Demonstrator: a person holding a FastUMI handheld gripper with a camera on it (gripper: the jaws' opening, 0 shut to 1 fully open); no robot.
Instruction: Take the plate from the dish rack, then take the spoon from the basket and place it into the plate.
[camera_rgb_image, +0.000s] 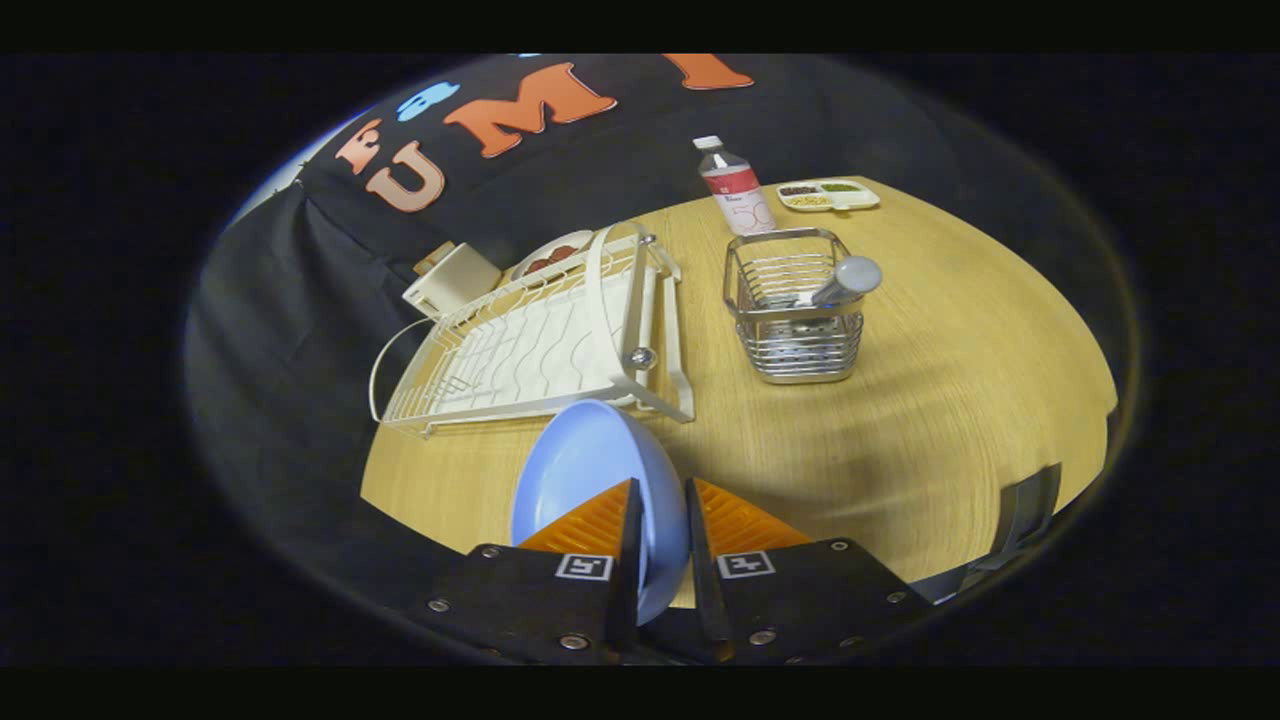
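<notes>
A light blue plate (585, 470) stands on edge between my fingers, and my gripper (662, 500) is shut on its rim. The plate is held above the wooden table (950, 380), just in front of the white wire dish rack (530, 345), which lies beyond and to the left of the fingers. A metal wire basket (797, 320) stands beyond the fingers to the right. The spoon (845, 282) leans in it with its grey end poking over the rim.
A bottle with a red label (737, 190) stands behind the basket. A divided tray of small foods (827, 194) sits at the table's far edge. A cream box (452, 280) and a dish with red pieces (548, 258) lie behind the rack.
</notes>
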